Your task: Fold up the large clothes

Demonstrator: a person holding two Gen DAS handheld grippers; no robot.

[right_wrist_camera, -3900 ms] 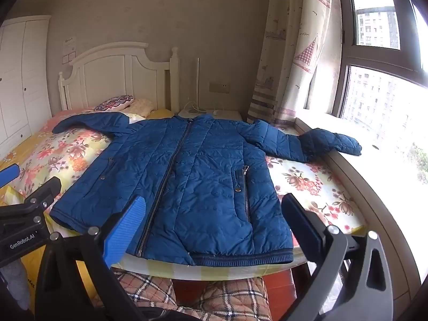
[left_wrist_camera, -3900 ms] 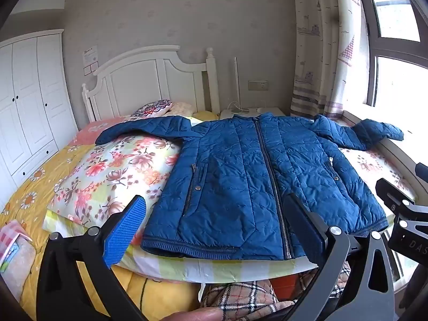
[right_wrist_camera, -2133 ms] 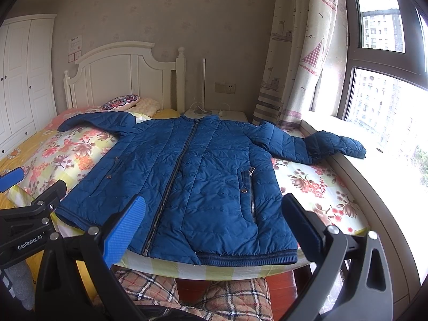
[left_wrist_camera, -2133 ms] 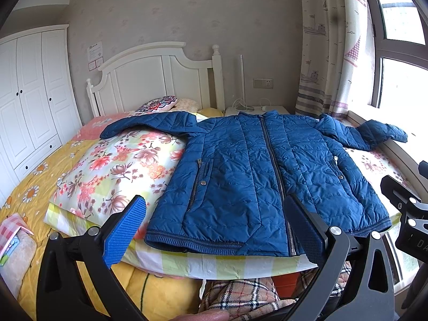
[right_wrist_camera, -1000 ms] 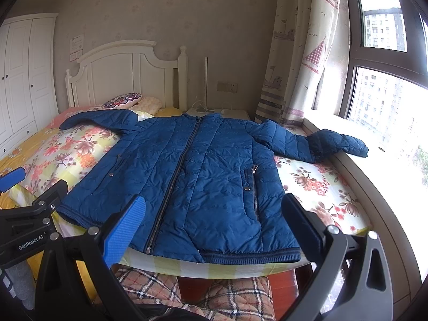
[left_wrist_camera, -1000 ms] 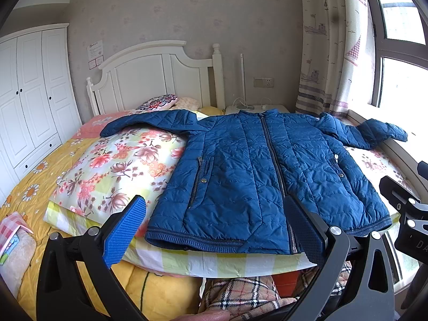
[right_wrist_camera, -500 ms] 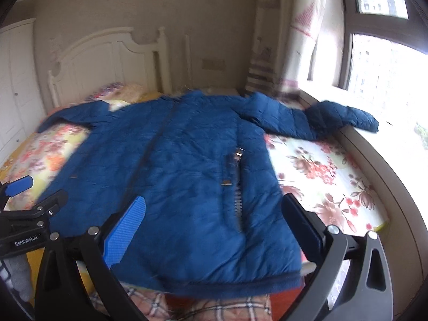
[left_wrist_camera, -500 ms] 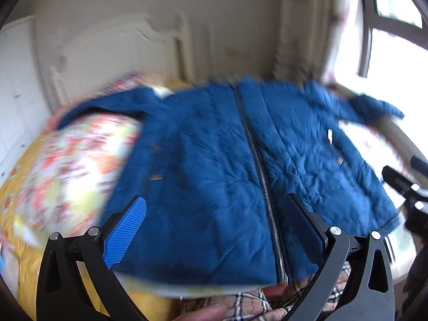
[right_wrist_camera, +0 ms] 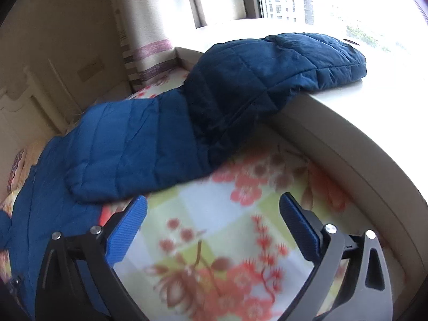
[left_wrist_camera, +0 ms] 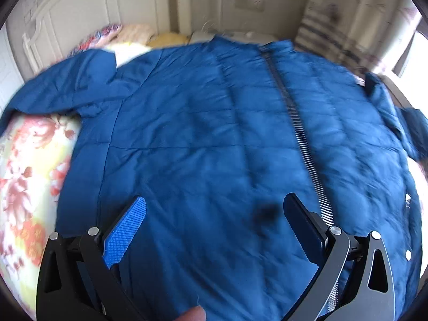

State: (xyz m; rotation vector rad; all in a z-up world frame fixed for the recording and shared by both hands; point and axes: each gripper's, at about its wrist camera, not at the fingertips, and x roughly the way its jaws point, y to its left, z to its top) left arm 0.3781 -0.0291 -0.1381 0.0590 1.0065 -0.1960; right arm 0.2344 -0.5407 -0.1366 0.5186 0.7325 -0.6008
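A blue quilted jacket point(left_wrist_camera: 214, 133) lies spread flat, front up and zipped, on the bed. In the left wrist view it fills the frame, with one sleeve point(left_wrist_camera: 67, 85) reaching out at upper left. My left gripper point(left_wrist_camera: 214, 214) hovers open over the jacket's body, left of the zipper point(left_wrist_camera: 299, 125). In the right wrist view the other sleeve point(right_wrist_camera: 214, 107) runs up from the bed onto the window sill point(right_wrist_camera: 347, 123), its cuff point(right_wrist_camera: 334, 58) resting on the ledge. My right gripper point(right_wrist_camera: 212, 211) is open above the floral sheet, just below that sleeve, holding nothing.
A floral bedsheet point(right_wrist_camera: 227, 240) covers the bed, and a flowered pillow point(left_wrist_camera: 29, 174) lies under the jacket's left side. A white headboard point(left_wrist_camera: 80, 8) and small pillows stand at the back. A striped curtain point(right_wrist_camera: 149, 53) hangs beside the bright window. A fingertip point(left_wrist_camera: 191, 314) shows at the bottom edge.
Both grippers have moved forward over the bed. The left now sits low over the jacket's body; the right has swung right toward the sleeve on the sill. Both stay open.
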